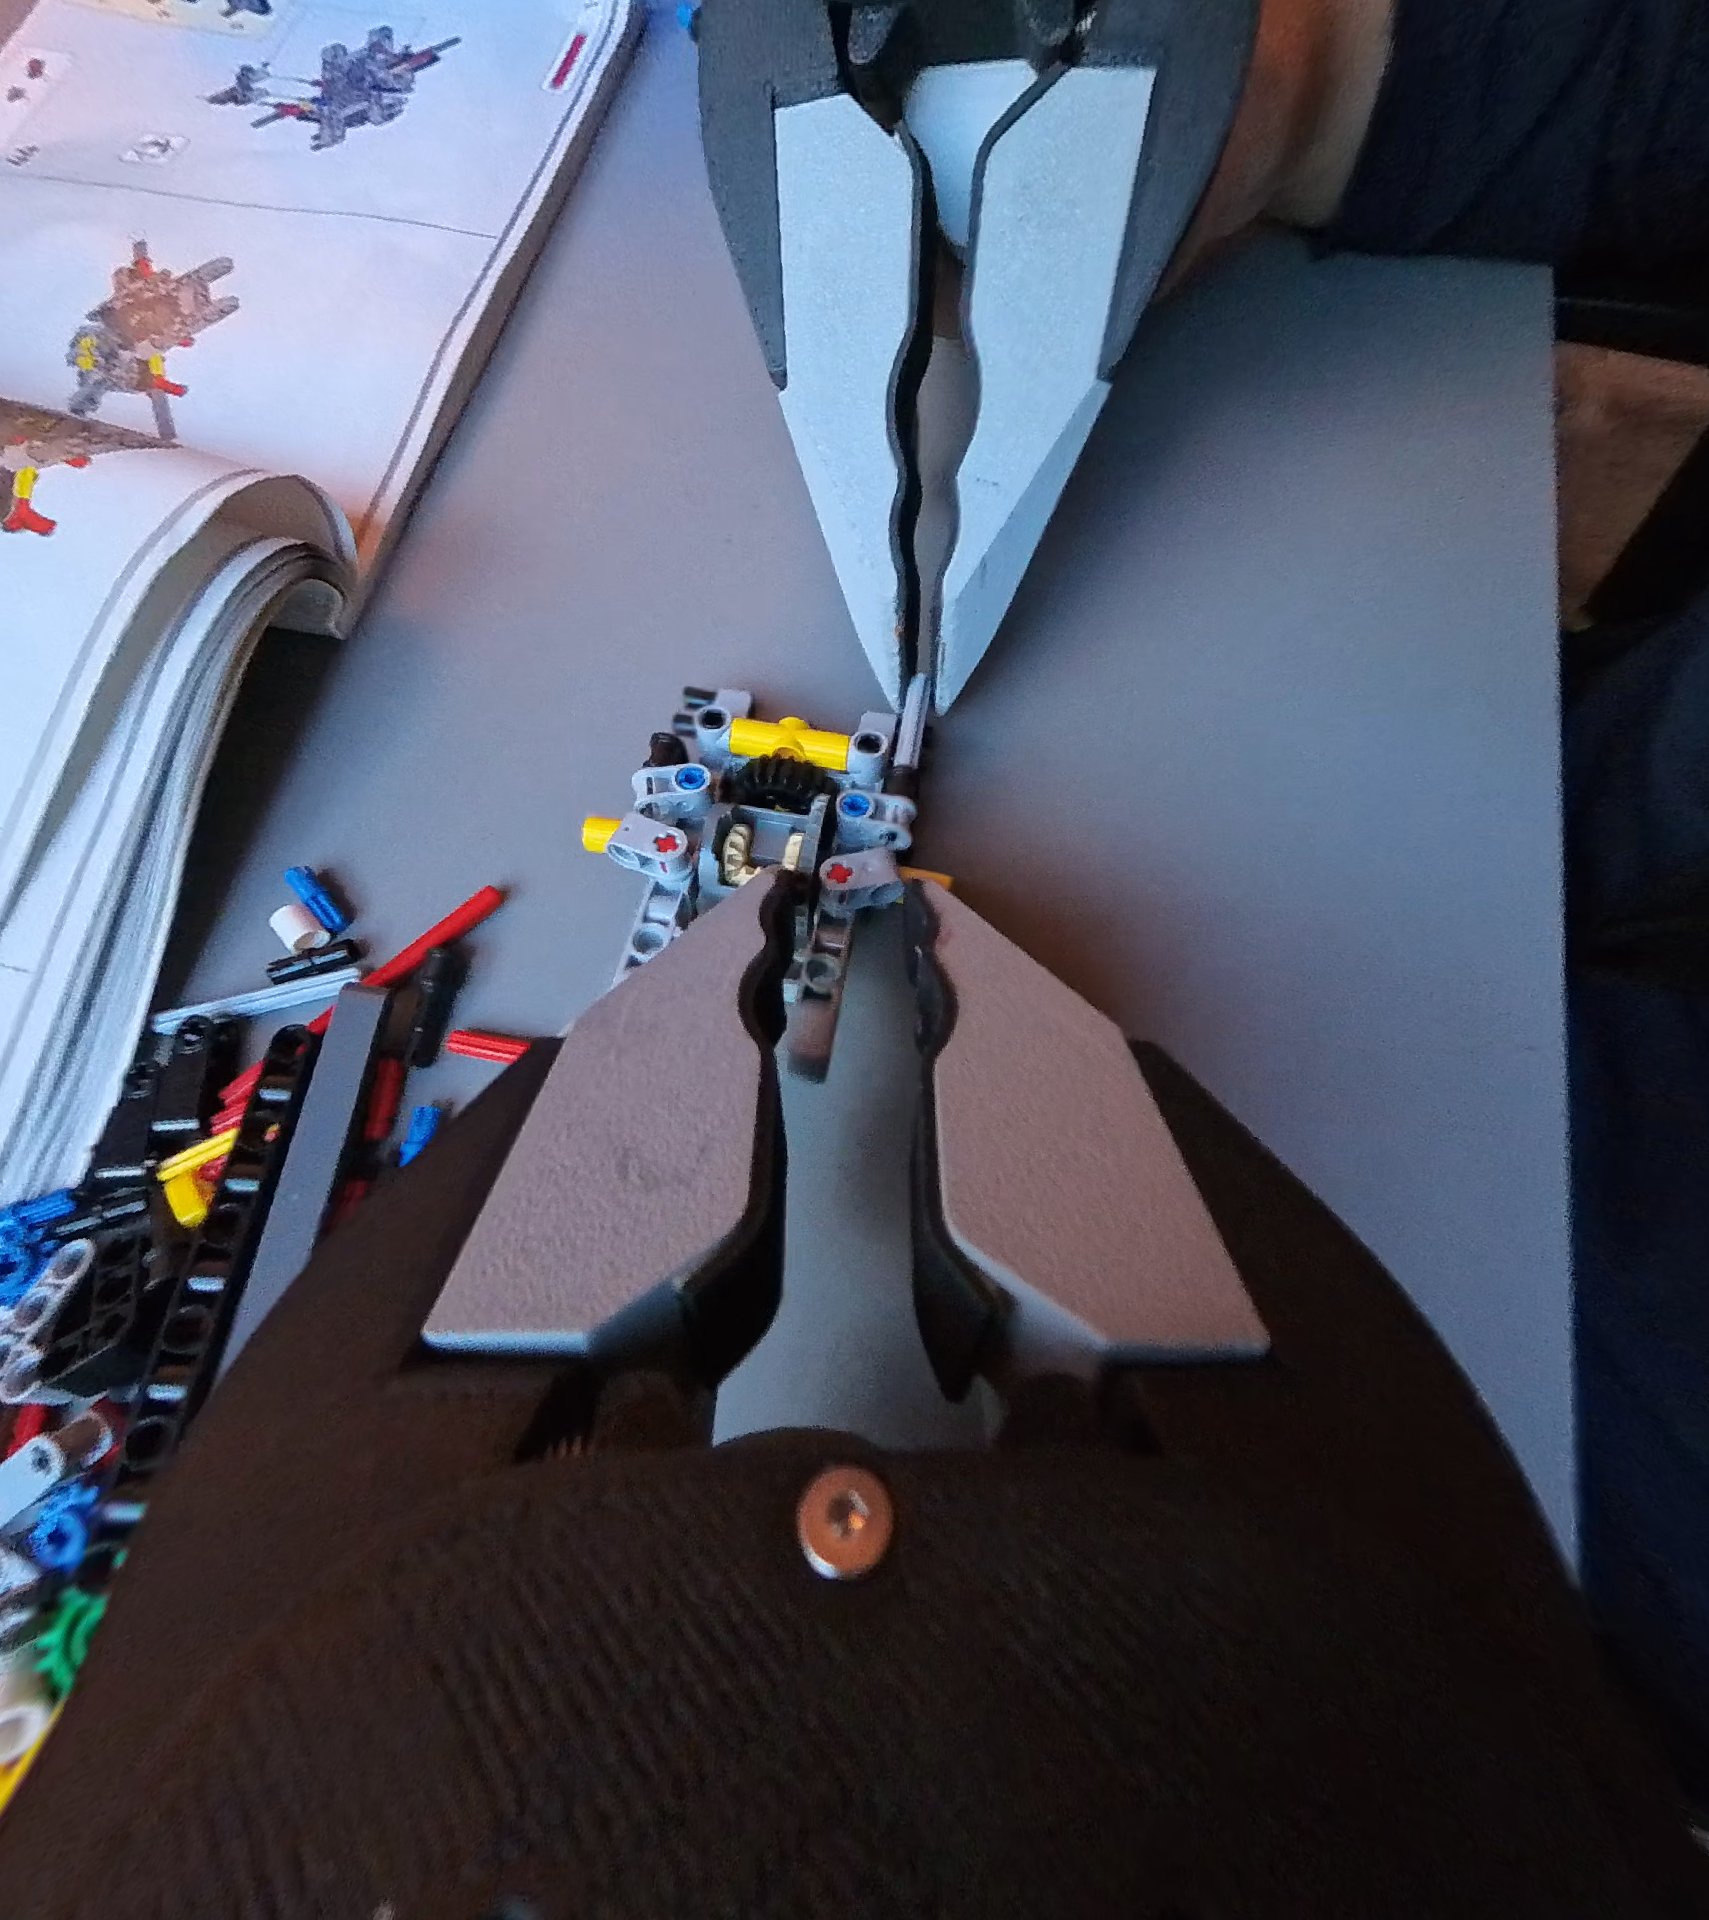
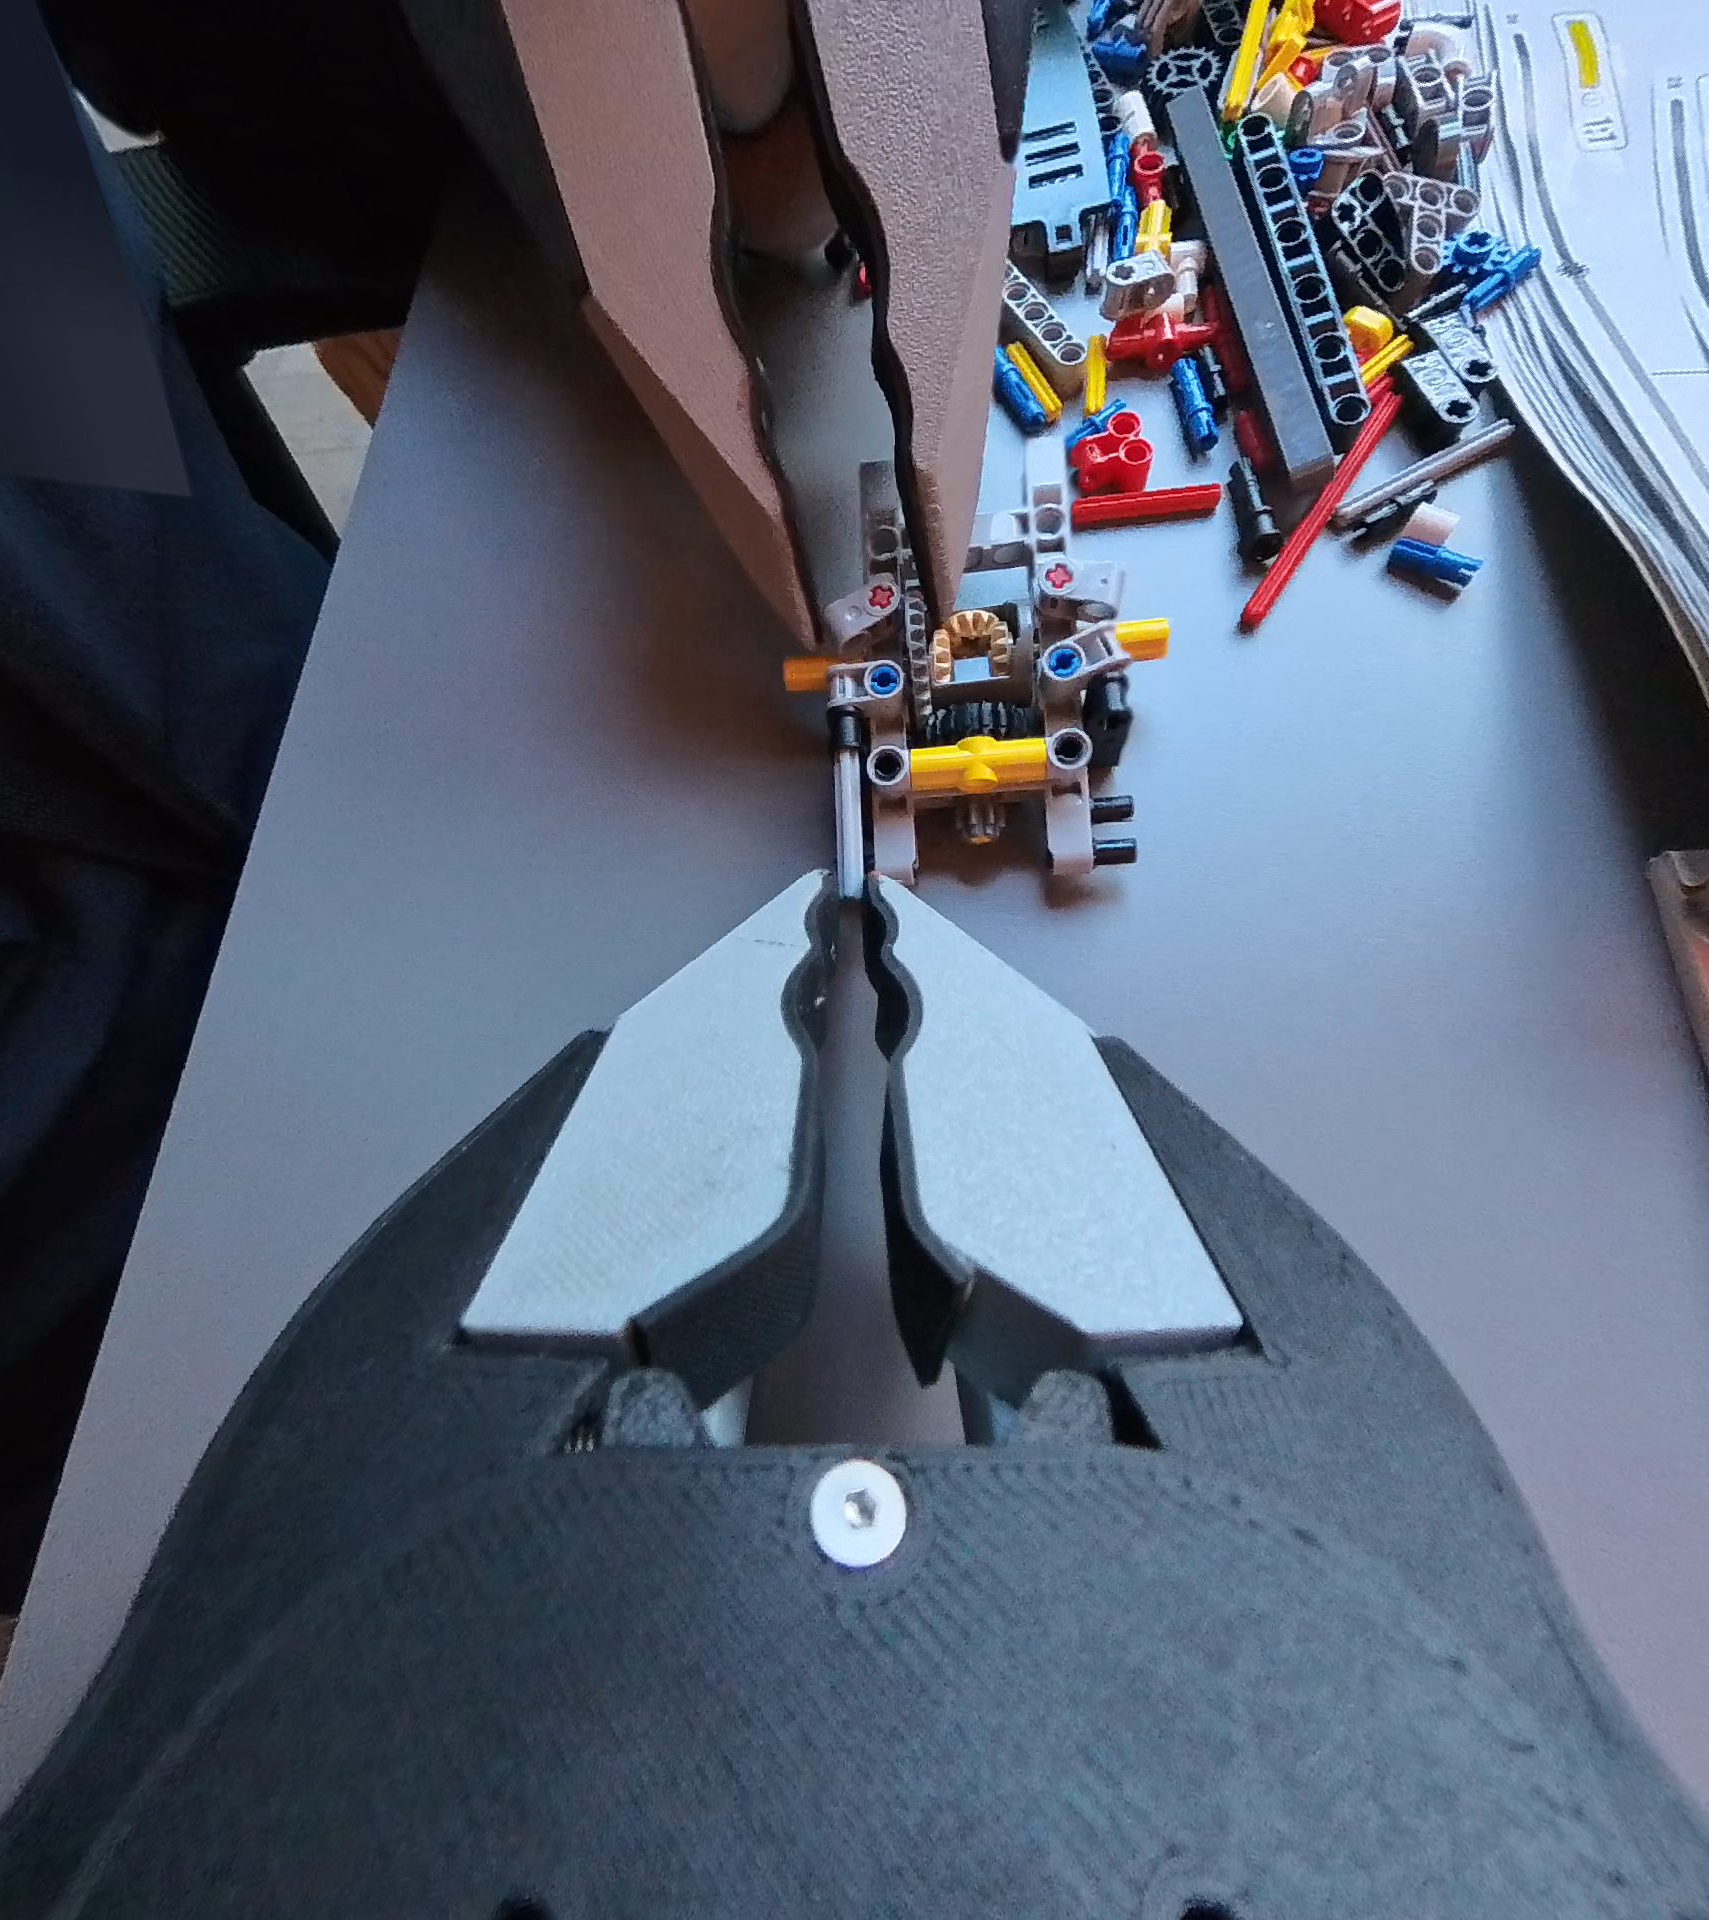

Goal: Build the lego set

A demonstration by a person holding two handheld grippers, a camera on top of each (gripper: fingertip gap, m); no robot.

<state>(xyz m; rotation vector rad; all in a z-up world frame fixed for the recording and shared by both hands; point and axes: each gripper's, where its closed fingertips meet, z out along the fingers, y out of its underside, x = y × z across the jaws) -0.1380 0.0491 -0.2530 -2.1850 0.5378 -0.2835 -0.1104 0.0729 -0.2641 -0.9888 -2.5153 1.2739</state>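
Both tongs meet nose to nose over a small brick-built gear assembly (image 2: 985, 717) on the grey table (image 2: 1349, 1039). Left gripper (image 1: 845, 894) has its fingers closed part-way around a dark grey beam (image 1: 814, 987) at the near side of the assembly; the beam lies against the left-hand pad, but whether the other pad presses on it cannot be told. Right gripper (image 2: 852, 885) is pinched on the end of a thin light grey axle (image 2: 847, 816) that runs along the assembly's edge into a black connector (image 2: 845, 727) — both fingertips sit tight against it.

The assembly itself is light grey framing around black and tan gears, with a yellow cross-piece (image 2: 977, 764) across the middle, blue pins and red axle ends showing, and yellow stubs sticking out at the sides.

Just beyond lies a loose heap of parts (image 2: 1276, 260) — black and grey beams, red axles, blue and yellow pins. Past the heap, an open instruction booklet (image 1: 154, 364) rests with its pages curled. A person's dark sleeve (image 1: 1608, 125) shows behind the right gripper.
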